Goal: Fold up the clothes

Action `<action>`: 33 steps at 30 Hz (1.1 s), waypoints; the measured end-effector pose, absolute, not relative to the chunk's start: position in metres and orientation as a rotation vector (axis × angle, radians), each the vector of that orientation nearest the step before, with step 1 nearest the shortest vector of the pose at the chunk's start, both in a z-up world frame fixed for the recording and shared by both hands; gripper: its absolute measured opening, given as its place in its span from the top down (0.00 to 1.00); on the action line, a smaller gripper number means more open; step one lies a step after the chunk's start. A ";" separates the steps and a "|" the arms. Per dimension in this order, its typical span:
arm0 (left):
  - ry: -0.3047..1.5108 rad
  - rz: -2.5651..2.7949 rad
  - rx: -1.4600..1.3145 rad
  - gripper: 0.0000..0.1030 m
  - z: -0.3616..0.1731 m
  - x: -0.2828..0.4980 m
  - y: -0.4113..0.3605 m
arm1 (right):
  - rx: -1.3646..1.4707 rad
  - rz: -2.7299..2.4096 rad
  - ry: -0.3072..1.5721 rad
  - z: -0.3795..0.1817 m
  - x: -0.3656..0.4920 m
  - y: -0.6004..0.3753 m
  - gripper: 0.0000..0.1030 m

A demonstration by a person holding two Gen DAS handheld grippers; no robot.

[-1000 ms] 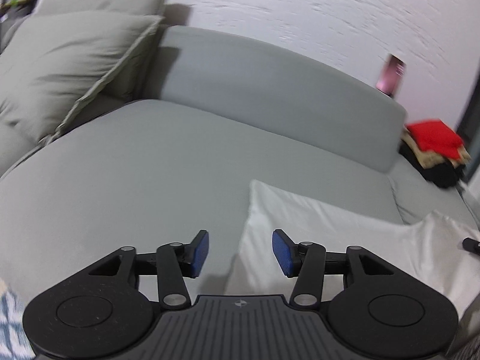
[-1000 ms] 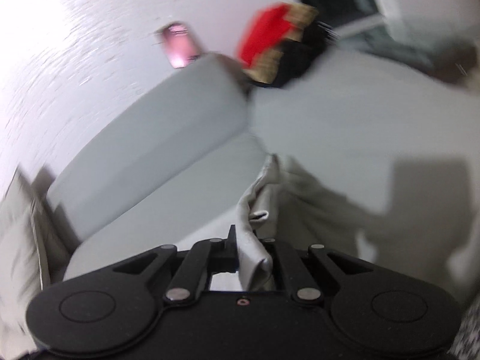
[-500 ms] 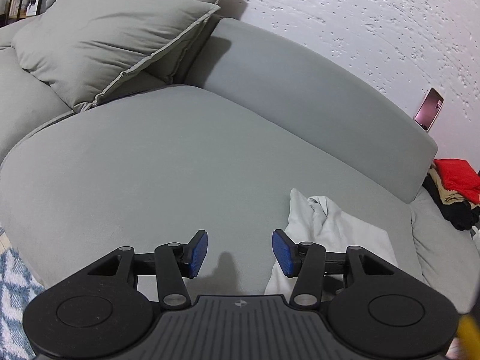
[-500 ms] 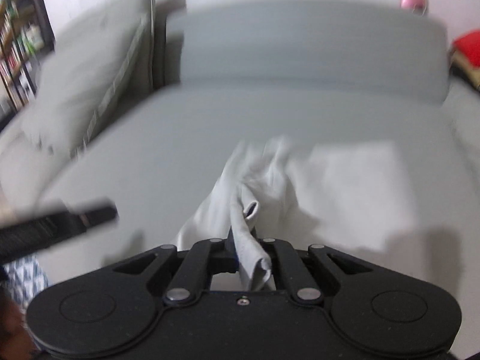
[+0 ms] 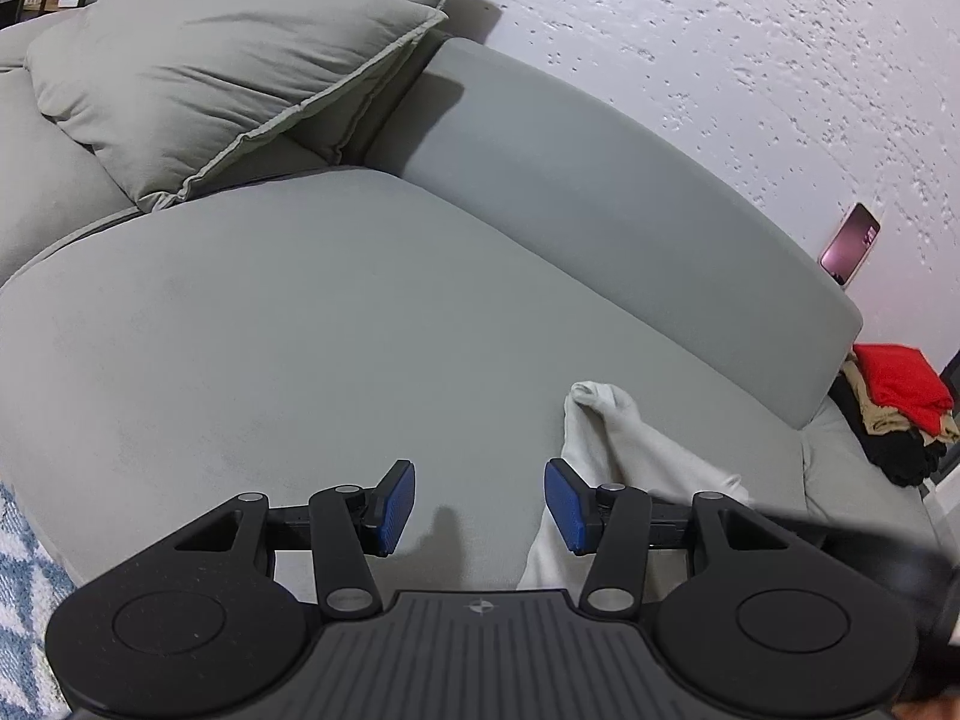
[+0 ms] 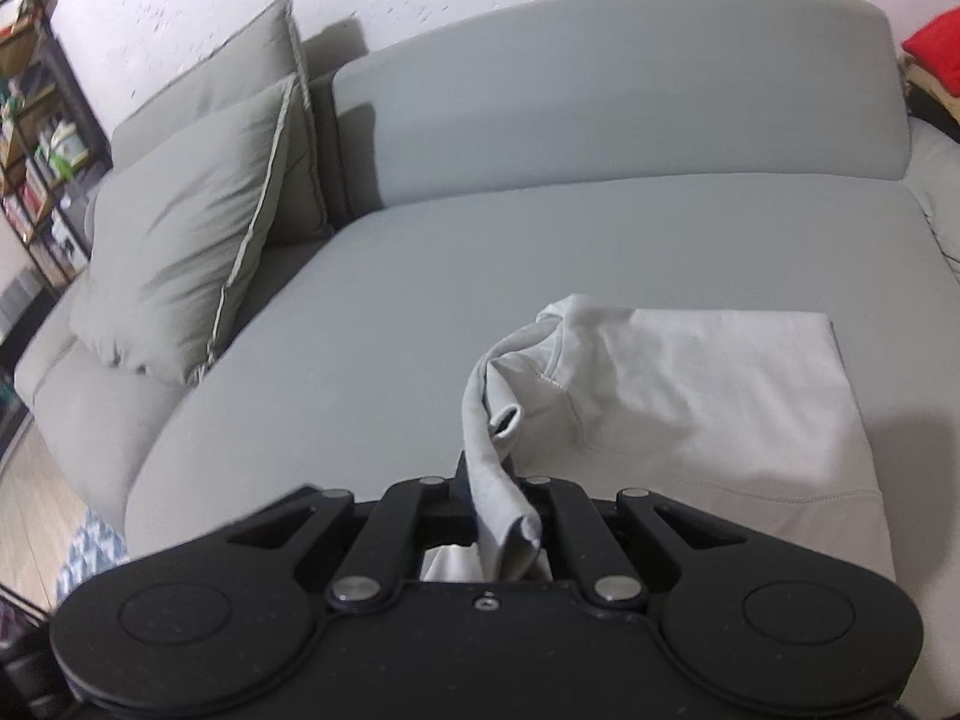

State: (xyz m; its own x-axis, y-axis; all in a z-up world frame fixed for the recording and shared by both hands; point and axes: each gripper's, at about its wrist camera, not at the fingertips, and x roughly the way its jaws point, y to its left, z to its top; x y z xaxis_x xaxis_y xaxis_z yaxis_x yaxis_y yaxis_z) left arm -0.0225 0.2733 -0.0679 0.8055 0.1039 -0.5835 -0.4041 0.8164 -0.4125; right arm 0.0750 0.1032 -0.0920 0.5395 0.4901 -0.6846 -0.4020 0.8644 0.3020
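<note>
Pale grey shirt [image 6: 690, 396], part flat, 1 edge bunched.

We see a grey sofa [image 5: 336, 324] against a white textured wall [image 5: 720, 48], cushions [image 5: 228, 72] at its left end, shelves [image 6: 36, 138] beyond.

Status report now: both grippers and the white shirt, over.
Left gripper open, empty. Right gripper shut on white shirt; shirt partly flat on sofa seat. Nothing in the way.

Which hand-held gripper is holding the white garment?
The right hand-held gripper, shut on the white garment. The left hand-held gripper is open and empty.
</note>
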 end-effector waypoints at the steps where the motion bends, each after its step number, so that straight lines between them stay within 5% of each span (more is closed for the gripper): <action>1: 0.570 0.291 -0.563 0.53 -0.068 -0.024 0.275 | 0.097 0.543 0.859 -0.095 0.073 0.107 0.96; 4: 0.563 0.301 -0.587 0.54 -0.068 -0.025 0.278 | 0.067 0.656 0.911 -0.106 0.069 0.112 0.92; 7: 0.557 0.306 -0.588 0.54 -0.067 -0.027 0.279 | 0.131 0.860 0.925 -0.106 0.066 0.097 0.66; 9: 0.557 0.304 -0.583 0.54 -0.067 -0.027 0.278 | 0.164 0.912 0.905 -0.100 0.063 0.075 0.59; 14: 0.573 0.230 -0.531 0.60 -0.067 -0.020 0.266 | 0.240 0.748 0.839 -0.085 0.068 -0.004 0.60; 20: 0.602 0.055 -0.248 0.80 -0.063 -0.004 0.210 | 0.232 0.582 0.821 -0.102 0.065 -0.062 0.76; 28: 0.889 0.125 0.199 0.80 -0.103 0.020 0.150 | -0.244 0.606 0.795 -0.143 0.028 -0.018 0.80; 33: 0.851 0.115 0.064 0.80 -0.085 -0.008 0.168 | -0.178 0.626 0.858 -0.124 0.010 -0.050 0.80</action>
State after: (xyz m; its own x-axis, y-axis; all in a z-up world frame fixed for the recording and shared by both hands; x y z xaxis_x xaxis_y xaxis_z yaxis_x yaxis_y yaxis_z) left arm -0.0083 0.1675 -0.0855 0.6531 0.1271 -0.7465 -0.0763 0.9918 0.1022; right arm 0.0104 -0.0504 -0.1242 0.4884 0.4429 -0.7519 -0.5816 0.8076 0.0979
